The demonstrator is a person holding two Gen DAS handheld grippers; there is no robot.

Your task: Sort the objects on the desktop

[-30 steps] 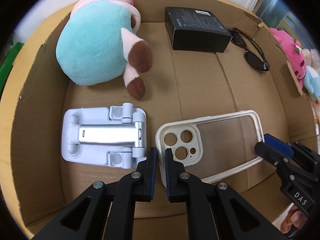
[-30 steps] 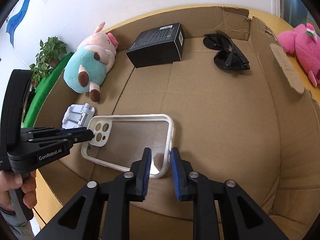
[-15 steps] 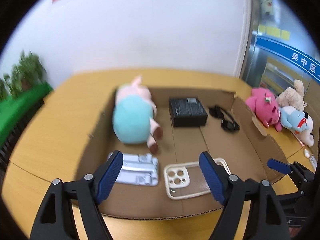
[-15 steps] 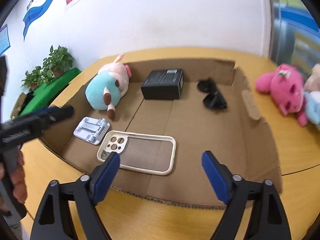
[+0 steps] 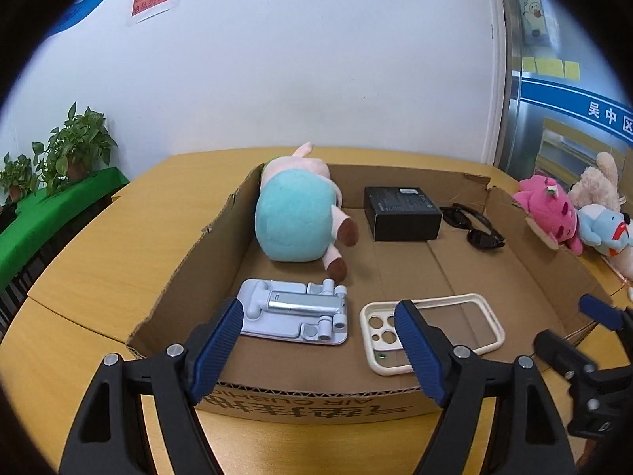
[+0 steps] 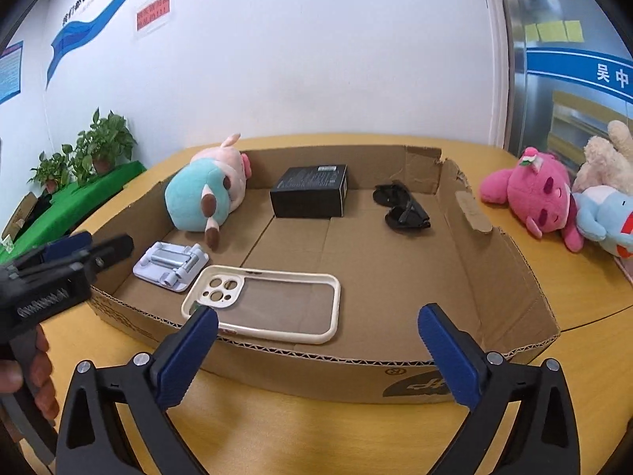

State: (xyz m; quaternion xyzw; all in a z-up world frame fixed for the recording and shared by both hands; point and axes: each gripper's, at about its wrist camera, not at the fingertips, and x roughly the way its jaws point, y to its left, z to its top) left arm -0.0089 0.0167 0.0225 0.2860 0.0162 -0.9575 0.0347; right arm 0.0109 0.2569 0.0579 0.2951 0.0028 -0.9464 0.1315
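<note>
A shallow cardboard box [image 5: 190, 261] lies on the wooden table. On its floor are a teal and pink plush pig [image 5: 292, 221], a black carton [image 5: 403, 213], dark sunglasses [image 5: 474, 225], a pale folding phone stand [image 5: 292, 312] and a cream phone case [image 5: 455, 324]. My left gripper [image 5: 318, 312] hovers open above the box's near wall, holding nothing. My right gripper [image 6: 318, 314] is also outside the near wall. Its jaws are opening wide with nothing between them. The phone case [image 6: 277, 304] lies flat just beyond it.
Pink, beige and blue plush toys [image 6: 534, 194] lie on the table to the right of the box. Potted plants [image 5: 75, 146] stand on a green ledge at the left. A white wall rises behind the table. A hand grips the left gripper's handle [image 6: 23, 360].
Both grippers drew back and up out of the box and tilted up. Their jaws went from nearly shut at the phone case's edges to wide apart. The case stays on the box floor.
</note>
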